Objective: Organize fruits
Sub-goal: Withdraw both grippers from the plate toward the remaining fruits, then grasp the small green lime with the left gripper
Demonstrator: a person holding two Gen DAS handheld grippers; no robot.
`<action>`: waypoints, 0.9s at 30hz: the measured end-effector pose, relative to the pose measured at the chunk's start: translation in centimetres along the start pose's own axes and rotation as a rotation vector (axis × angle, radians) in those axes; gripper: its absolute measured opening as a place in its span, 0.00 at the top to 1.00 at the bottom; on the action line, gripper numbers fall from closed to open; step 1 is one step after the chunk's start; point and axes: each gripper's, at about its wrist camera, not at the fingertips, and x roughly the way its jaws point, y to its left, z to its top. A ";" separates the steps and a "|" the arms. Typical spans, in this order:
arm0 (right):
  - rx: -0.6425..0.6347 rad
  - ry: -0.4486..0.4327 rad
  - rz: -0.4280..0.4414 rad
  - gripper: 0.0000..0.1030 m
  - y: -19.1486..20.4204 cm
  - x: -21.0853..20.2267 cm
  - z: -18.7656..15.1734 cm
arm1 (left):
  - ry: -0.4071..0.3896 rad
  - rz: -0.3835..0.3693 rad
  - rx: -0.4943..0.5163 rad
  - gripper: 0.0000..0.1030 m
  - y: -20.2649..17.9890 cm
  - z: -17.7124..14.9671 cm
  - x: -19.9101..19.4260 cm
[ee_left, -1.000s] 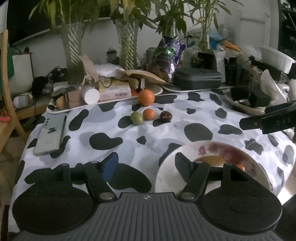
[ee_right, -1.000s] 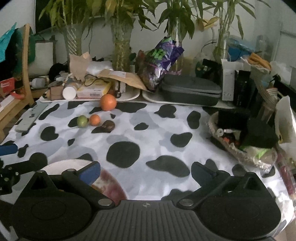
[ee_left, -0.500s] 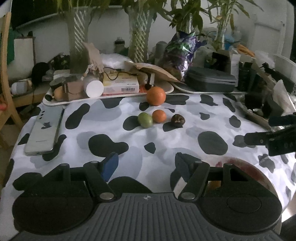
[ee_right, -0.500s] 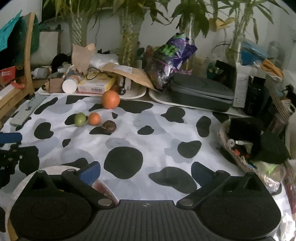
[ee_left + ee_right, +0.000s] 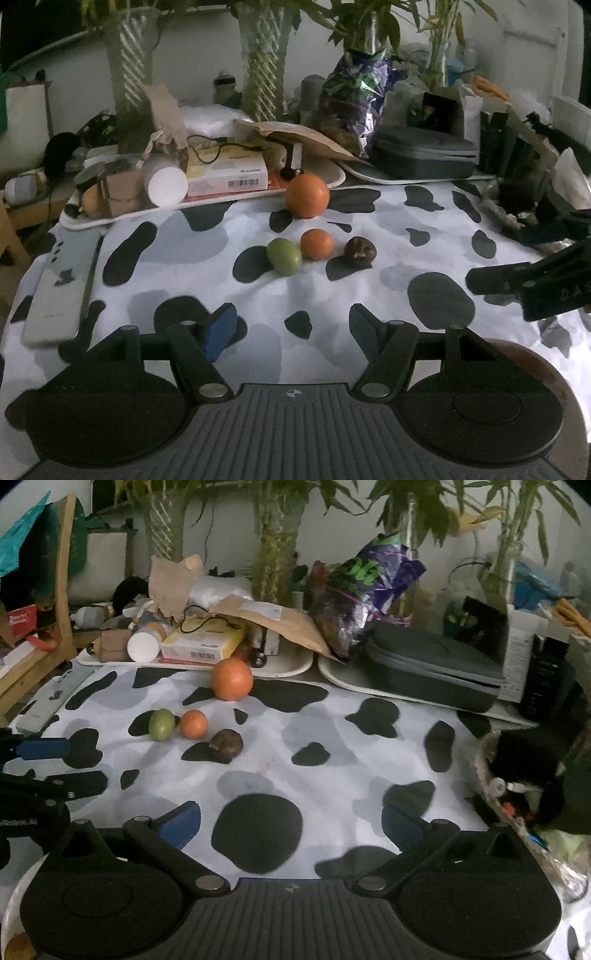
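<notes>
Four fruits sit untouched on the cow-print counter (image 5: 369,295): a large orange (image 5: 307,195) at the back by the cluttered white tray (image 5: 207,201); in front of it a green fruit (image 5: 283,256), a small orange (image 5: 317,243) just beside it, and a dark brown fruit (image 5: 360,252) a little apart to the right; both claws have closed in on the group over the past second, the fruits looming larger in each wrist view and the plate (image 5: 532,354) sliding down out of sight beneath the claw bodies; that reads as the approach to a first pick, with nothing yet moved and the sorting hardly begun; the left claw (image 5: 291,325) hangs low over the cloth, fingers spread and empty, lined up roughly with the green fruit; the right claw (image 5: 291,821) is likewise spread wide and holding nothing, its line running towards the dark fruit; each claw juts into the edge of the other's view. Much stays hidden: only a brownish rim of the plate shows past the left claw, so what lies on it cannot be told now; whether the green fruit and small orange touch is too close to call; the dark fruit's kind is unclear in the dim light; a phone (image 5: 61,284) lies at the cloth's left edge; the heap on the tray, and the basket (image 5: 517,775) at the right, blur into shadow.
</notes>
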 end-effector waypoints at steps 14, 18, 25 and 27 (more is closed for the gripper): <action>-0.024 0.022 0.023 0.00 -0.1 3.8 1.9 | -0.020 -0.020 0.001 0.46 0.8 1.9 3.9; -0.045 0.026 0.019 0.00 0.0 4.6 2.2 | -0.017 -0.030 0.007 0.48 0.8 2.4 5.2; -0.058 0.027 0.027 0.00 -0.2 5.6 2.8 | 0.006 -0.027 0.027 0.57 0.6 2.9 7.1; -0.064 0.024 0.027 0.00 -0.1 5.7 2.9 | 0.008 -0.023 0.033 0.58 0.6 3.0 7.5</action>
